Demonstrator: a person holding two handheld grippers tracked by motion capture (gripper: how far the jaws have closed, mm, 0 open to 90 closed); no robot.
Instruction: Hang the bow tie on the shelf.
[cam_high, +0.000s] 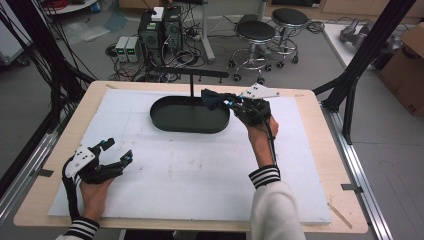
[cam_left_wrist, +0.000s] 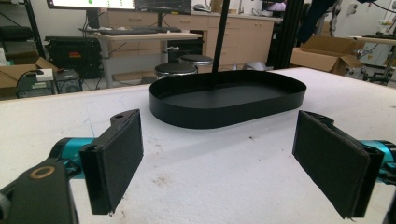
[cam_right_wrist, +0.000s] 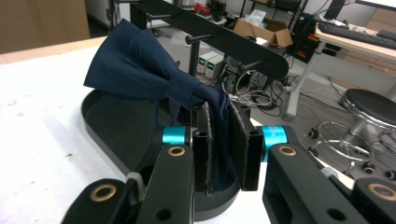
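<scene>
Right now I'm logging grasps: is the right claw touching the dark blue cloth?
Touching. The right gripper view shows the right claw with both pads pressed on the dark blue cloth bunched between them.

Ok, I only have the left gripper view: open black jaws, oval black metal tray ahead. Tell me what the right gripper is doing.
Observer: The right gripper is shut on a dark blue bow-shaped cloth.
Operator: Say where it is relative to the tray.
Observer: In the high view it is held above the right end of the oval black metal tray.
Operator: Report anything standing near it.
Observer: A black T-shaped rack rises from the tray's far side; its crossbar is just beyond the cloth.
</scene>
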